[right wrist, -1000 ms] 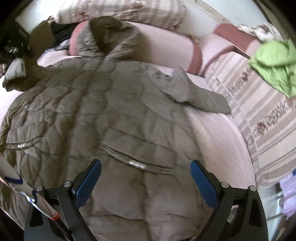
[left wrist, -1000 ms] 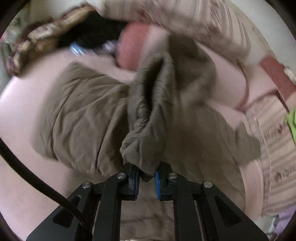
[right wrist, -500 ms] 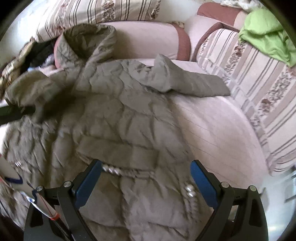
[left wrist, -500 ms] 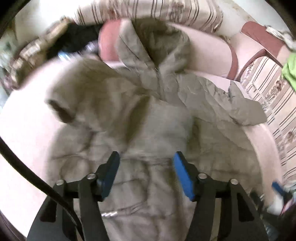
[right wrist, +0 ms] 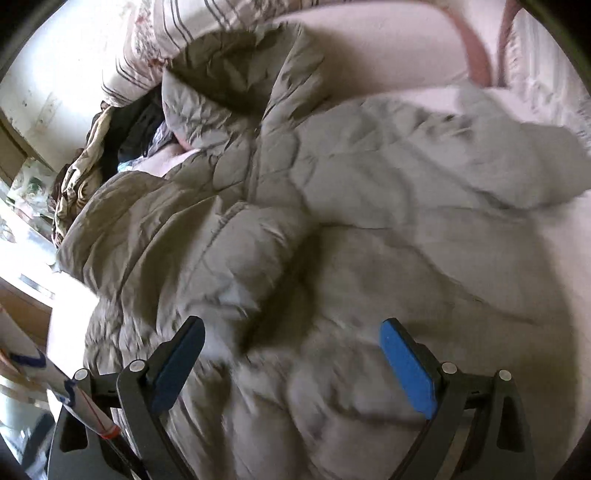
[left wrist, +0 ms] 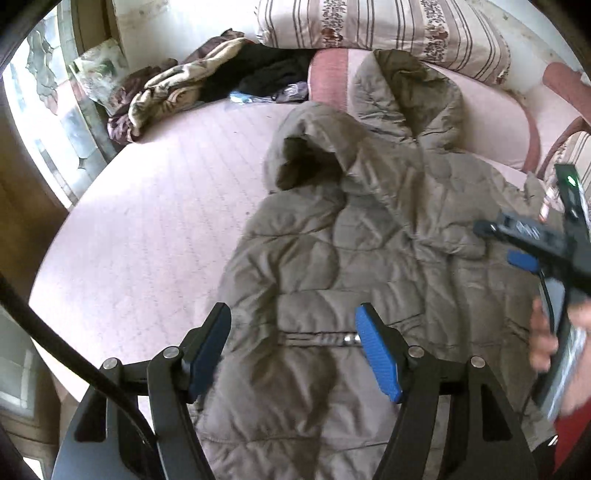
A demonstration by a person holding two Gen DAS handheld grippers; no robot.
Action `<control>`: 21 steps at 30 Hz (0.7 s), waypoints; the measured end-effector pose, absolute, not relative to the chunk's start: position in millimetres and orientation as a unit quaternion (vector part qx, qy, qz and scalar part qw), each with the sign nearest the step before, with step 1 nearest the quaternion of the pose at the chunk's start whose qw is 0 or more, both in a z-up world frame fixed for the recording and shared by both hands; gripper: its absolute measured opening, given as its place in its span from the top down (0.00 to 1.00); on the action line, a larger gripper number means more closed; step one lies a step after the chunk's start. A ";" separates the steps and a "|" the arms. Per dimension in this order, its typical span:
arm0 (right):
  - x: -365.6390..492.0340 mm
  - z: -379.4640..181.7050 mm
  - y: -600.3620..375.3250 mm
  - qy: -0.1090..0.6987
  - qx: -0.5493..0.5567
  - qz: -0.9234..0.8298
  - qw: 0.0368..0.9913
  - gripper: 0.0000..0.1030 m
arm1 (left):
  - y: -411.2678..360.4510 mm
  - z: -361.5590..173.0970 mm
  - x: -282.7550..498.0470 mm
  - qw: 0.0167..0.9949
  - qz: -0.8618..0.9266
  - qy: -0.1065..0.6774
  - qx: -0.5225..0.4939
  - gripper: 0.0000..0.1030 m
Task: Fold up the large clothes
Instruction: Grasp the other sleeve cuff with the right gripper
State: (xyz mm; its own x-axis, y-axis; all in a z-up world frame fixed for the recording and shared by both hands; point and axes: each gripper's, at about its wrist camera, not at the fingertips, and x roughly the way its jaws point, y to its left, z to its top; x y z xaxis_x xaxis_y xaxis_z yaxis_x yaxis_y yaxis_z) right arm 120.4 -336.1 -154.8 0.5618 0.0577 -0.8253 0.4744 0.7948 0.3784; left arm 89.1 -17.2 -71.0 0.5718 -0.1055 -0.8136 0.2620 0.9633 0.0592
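Note:
An olive quilted hooded jacket lies face up on the pale pink bed. Its hood rests against a pink bolster. One sleeve is folded over the chest, its dark cuff opening showing. My left gripper hovers open over the waist zip pocket, nothing between its pads. In the right wrist view, my right gripper is low over the blurred jacket, its jaws wide and closing, with fabric below them and no pad pressing. The other sleeve stretches out to the right. In the left wrist view, the right gripper shows at the right edge, held by a hand.
A striped pillow and the pink bolster line the far side. A heap of dark and patterned clothes sits at the far left by a window. A black cable crosses the left wrist view's lower left.
My left gripper let go of the sleeve, which now lies folded across the chest, and drew back towards the waist. My right gripper dropped closer to the jacket and tilted.

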 end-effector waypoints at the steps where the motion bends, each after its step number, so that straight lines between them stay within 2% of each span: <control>1: 127.5 -158.8 -336.5 0.452 0.302 -0.120 0.831 0.19 | -18.6 -72.5 90.4 0.883 -0.099 0.450 0.090 0.33; 4: 149.7 -166.2 -335.7 0.462 0.325 -0.092 0.820 0.65 | -17.6 -74.1 91.9 0.883 -0.092 0.451 0.094 0.33; 7: 159.4 -159.0 -338.4 0.470 0.318 -0.085 0.819 0.83 | -20.5 -75.2 90.5 0.881 -0.092 0.454 0.094 0.33; 14: 149.7 -117.8 -372.4 0.450 0.233 -0.168 0.845 0.88 | -33.2 -72.9 79.3 0.877 -0.113 0.456 0.106 0.33; 18: 147.7 -115.0 -402.7 0.449 0.216 -0.216 0.839 0.88 | -39.8 -69.1 72.6 0.875 -0.126 0.455 0.104 0.33; 21: 151.2 -122.9 -419.2 0.456 0.204 -0.245 0.831 0.95 | -44.7 -68.3 70.7 0.873 -0.134 0.459 0.103 0.33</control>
